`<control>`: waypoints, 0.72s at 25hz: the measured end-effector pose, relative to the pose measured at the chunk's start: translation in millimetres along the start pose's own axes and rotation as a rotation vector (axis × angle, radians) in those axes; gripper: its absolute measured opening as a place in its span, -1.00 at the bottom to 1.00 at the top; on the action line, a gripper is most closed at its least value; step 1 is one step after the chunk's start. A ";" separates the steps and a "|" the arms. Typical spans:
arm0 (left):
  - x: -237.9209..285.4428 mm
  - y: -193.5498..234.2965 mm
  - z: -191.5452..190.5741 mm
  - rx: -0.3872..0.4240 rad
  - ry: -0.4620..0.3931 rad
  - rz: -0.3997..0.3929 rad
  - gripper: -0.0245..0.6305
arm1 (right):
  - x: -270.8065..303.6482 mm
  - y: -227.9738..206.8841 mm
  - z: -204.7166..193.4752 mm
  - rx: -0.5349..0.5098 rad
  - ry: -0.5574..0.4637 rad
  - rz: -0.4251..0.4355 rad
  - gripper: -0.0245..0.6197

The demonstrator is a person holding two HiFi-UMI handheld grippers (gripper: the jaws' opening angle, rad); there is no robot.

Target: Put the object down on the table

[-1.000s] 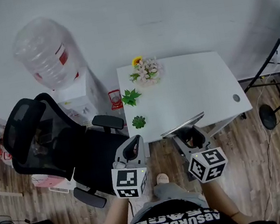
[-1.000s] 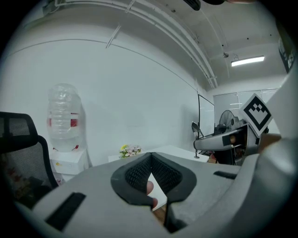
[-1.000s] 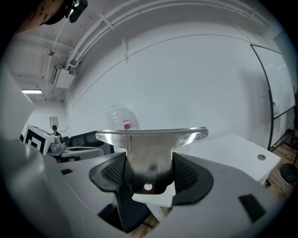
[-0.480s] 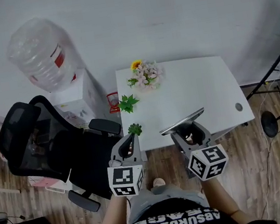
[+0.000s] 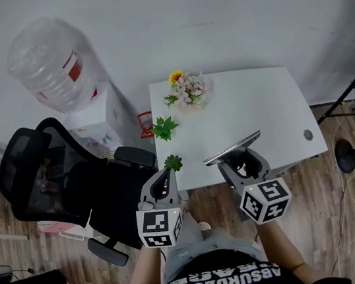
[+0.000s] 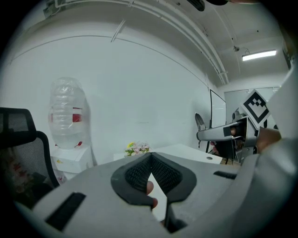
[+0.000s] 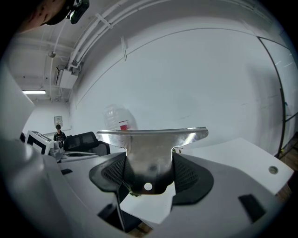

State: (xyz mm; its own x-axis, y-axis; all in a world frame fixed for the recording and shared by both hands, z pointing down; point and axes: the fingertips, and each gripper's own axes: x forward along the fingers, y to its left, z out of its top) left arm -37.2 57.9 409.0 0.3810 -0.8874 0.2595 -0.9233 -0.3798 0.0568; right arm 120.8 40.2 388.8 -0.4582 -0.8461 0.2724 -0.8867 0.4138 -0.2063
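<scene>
The object is a flat, shiny metal piece with a wide top edge [image 7: 151, 139] and a small hole near its base. My right gripper [image 7: 149, 173] is shut on it and holds it upright. In the head view the metal piece [image 5: 232, 148] hangs over the front edge of the white table [image 5: 259, 111], with the right gripper [image 5: 237, 157] just behind it. My left gripper [image 5: 167, 175] is at the table's front left corner, its tip against a small green succulent [image 5: 173, 163]. Its pads [image 6: 139, 174] meet at the tip, and something small and pinkish shows in the gap below.
A flower bunch [image 5: 186, 92] and a leafy green plant [image 5: 164, 127] stand along the table's left side. A cable hole [image 5: 307, 135] is at the table's right. A black office chair [image 5: 56, 177] and a water dispenser with its bottle [image 5: 44, 59] stand to the left.
Both grippers have moved forward to the table. The metal piece now hangs over the front edge. The left gripper's tip has reached the succulent.
</scene>
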 end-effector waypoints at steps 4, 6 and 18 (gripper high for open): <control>13.2 2.2 0.5 -0.001 0.009 -0.015 -0.91 | 11.9 -4.8 1.0 0.003 0.013 -0.006 -0.04; 20.3 3.7 3.2 -0.001 0.011 -0.026 -0.91 | 19.2 -7.6 2.1 0.005 0.024 -0.010 -0.04; 53.5 33.1 16.4 -0.015 0.018 -0.082 -0.91 | 56.1 -8.4 9.9 0.013 0.060 -0.047 -0.04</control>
State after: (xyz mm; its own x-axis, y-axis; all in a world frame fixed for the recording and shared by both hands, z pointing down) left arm -46.6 -6.4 409.0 0.4542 -0.8489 0.2704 -0.8899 -0.4465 0.0931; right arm 103.1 -14.1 396.4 -0.4196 -0.8427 0.3374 -0.9064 0.3695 -0.2045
